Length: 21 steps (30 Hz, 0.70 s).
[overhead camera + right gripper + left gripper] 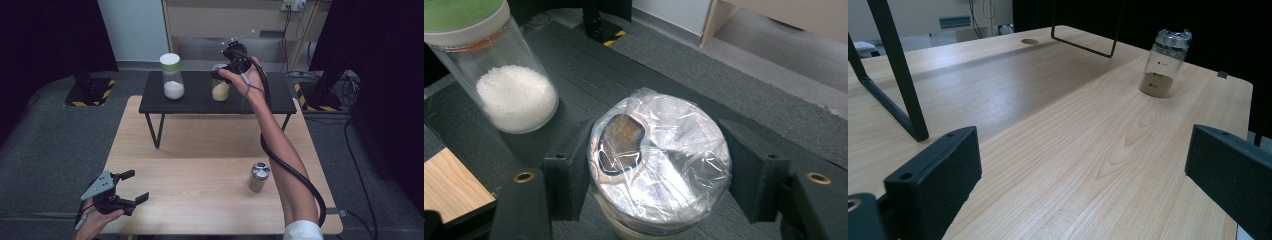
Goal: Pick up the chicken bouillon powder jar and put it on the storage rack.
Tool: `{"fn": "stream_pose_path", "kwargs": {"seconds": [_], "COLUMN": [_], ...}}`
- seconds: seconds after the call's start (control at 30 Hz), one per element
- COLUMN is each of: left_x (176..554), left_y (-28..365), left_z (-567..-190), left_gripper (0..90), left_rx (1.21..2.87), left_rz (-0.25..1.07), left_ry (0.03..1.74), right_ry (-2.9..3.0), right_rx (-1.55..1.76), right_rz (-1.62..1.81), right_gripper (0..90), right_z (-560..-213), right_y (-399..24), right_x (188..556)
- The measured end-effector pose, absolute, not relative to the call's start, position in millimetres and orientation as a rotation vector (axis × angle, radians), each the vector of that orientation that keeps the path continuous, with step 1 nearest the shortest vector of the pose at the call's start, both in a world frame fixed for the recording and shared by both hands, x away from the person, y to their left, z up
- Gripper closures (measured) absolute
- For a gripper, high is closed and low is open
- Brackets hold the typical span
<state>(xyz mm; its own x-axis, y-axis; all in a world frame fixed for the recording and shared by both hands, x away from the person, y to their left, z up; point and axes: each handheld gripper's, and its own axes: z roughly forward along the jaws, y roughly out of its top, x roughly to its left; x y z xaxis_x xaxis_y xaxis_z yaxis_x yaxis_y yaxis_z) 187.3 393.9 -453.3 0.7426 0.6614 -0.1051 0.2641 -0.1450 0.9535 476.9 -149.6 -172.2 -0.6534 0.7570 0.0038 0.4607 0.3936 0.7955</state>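
Jar (659, 170) with the silver lid sits between the two jaws of the right gripper (659, 175), on the black shelf (574, 70) at the far side of the table. The jaws are clamped on its lid, one on each side. In my judgement the grip can go wrong here: thin clear plastic film is wrinkled over the lid, so the flat black pads (569, 165) may slide on it. The jar is round, smooth glass with yellow powder inside, so it may tip or turn if it is lifted fast.

Just beside the gripper stands a taller jar (504, 80) with a green lid and white grains; a careless swing may knock it.

Well apart, near the person, the left gripper (131, 188) rests with jaws wide apart on the pale wooden table (1058, 150). A small shaker (1164, 62) stands there alone.
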Motion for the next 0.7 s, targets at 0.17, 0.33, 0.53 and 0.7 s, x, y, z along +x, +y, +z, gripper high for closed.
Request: {"fn": "stream_pose_path", "kwargs": {"seconds": [0.17, 0.33, 0.53, 0.7], "left_x": [187, 187, 187, 187], "left_y": [394, 394, 393, 393], "left_z": [-453, -453, -453, -453], "left_gripper": [0.2, 0.2, 0.2, 0.2], "left_rx": [1.725, 1.726, 1.727, 1.727], "left_rz": [0.407, 0.407, 0.407, 0.408], "left_ry": [0.737, 0.736, 0.737, 0.737], "right_ry": [2.272, 2.241, 2.230, 2.230], "right_rx": [1.058, 0.999, 0.933, 0.892], "right_rz": [1.181, 1.183, 1.202, 1.245], "right_gripper": [22.6, 13.1, 8.9, 8.1], "right_z": [-173, -170, -161, -150], "right_y": [-154, -158, -167, -181], "right_x": [475, 465, 453, 439]}}
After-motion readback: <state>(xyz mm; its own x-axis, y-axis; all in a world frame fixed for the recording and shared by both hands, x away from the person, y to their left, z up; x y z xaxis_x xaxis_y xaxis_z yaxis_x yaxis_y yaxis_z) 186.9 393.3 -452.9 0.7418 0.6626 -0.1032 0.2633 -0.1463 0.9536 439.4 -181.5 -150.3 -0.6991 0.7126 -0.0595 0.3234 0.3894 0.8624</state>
